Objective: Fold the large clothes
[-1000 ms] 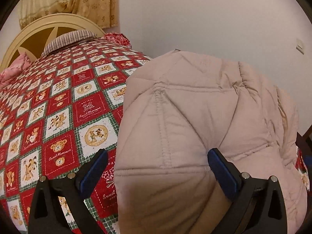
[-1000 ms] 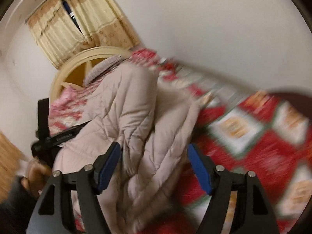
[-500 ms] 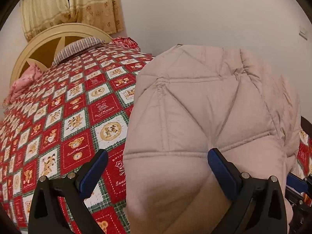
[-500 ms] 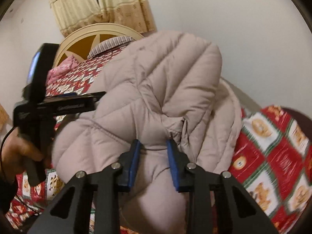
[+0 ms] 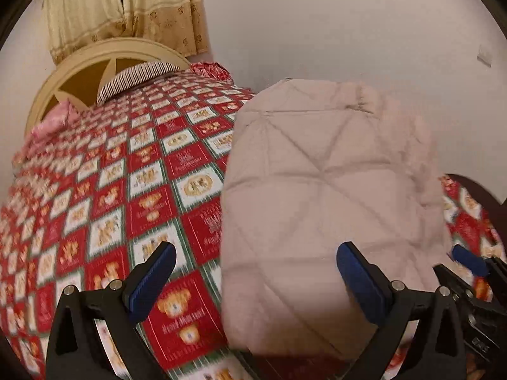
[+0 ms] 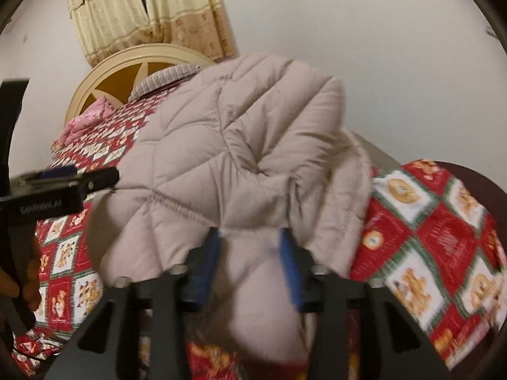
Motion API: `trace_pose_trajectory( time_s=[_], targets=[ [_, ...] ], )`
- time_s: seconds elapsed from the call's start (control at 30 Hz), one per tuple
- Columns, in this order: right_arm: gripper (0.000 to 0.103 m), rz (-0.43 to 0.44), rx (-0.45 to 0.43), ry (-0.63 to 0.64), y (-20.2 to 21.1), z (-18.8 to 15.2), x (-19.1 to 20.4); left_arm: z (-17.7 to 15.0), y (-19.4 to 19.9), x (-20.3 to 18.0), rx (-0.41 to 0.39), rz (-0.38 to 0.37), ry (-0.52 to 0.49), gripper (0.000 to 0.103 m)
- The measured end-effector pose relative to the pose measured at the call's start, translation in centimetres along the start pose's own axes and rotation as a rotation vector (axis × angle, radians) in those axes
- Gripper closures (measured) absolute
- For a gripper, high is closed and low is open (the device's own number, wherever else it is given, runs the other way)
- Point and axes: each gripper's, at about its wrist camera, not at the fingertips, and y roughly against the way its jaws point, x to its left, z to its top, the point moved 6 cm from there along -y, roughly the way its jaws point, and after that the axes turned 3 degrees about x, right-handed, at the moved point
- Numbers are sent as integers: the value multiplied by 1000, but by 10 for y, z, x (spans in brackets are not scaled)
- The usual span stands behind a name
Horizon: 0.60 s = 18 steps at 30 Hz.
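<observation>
Right wrist view: the padded jacket [image 6: 240, 145] lies bunched at the bed's [image 6: 443, 237] foot edge, a fold between the right gripper's [image 6: 248, 253] just-reopening fingers, whether still pinched unclear; left gripper [image 5: 253, 281] fingers gape beside it, empty.

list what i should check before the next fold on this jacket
1. Left gripper open: ok, jaws wide, jacket edge between them.
2. Right gripper released: cannot tell; jaws have just been opening, jacket between them, blurred.
3. Jacket lying flat: not ok, bunched in a mound on the bedspread.
4. Grippers apart from each other: ok.
</observation>
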Motion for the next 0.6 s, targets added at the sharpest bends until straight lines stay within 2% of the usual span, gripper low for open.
trace_pose_trajectory(
  time_s=[0.03, 0.1, 0.2, 0.3, 0.43, 0.6],
  targets=[
    [24, -1, -10, -7, 8, -2, -3, -4, 4, -1, 5, -19, 2, 1],
    [16, 30, -45, -10, 26, -3, -2, -11, 14, -8, 11, -34, -22, 1],
    [16, -8, -70, 42, 57, -5, 3, -18, 28, -14, 7, 1, -58, 1],
    [11, -50, -78, 67, 83, -11, 7, -24, 43, -15, 20, 36, -47, 1],
    [7, -68, -143, 61, 108, -6, 10, -26, 71, -17, -29, 69, -60, 1],
    [1, -69, -271, 79, 140, 7, 25, -21, 112, -9, -118, 224, -62, 1]
  ],
)
